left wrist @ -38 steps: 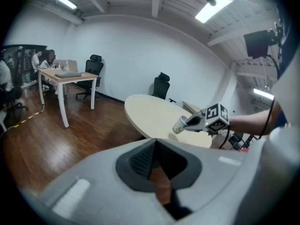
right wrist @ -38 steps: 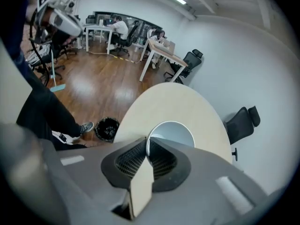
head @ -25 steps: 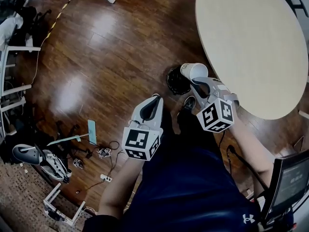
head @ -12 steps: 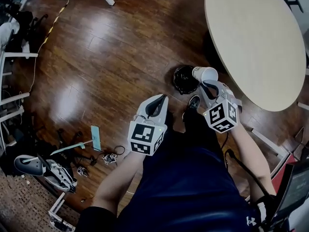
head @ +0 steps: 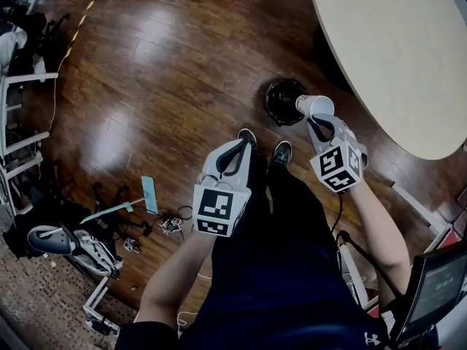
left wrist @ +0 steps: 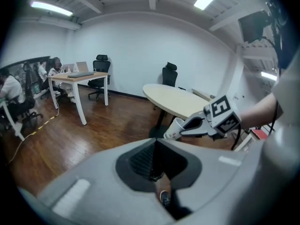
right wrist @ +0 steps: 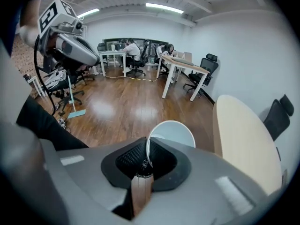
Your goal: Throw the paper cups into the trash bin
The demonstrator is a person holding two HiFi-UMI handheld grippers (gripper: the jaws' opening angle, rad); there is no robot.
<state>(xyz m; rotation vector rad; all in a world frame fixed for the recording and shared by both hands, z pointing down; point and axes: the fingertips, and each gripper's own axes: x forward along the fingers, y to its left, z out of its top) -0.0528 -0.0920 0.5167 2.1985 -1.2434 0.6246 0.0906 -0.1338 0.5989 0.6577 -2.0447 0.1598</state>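
A white paper cup [head: 315, 106] lies on its side in my right gripper [head: 317, 123], whose jaws are shut on its rim. It hangs at the right edge of the black trash bin [head: 282, 100] on the wooden floor. In the right gripper view the cup [right wrist: 172, 132] shows its open mouth just past my right gripper [right wrist: 146, 146]. My left gripper [head: 237, 147] is shut and holds nothing, above the person's legs. The left gripper view shows that left gripper [left wrist: 157, 149] shut, with the cup [left wrist: 174, 129] beyond it.
A round beige table [head: 408, 42] fills the upper right, right beside the bin. The person's two shoes [head: 282, 152] stand just short of the bin. Cables, a swivel-chair base [head: 69, 243] and small parts lie at the lower left. White desk legs [head: 18, 148] line the left edge.
The person has stepped toward the bin; both shoes now show. The right gripper with the cup has shifted from the bin's upper right to its right edge. The left gripper stays shut.
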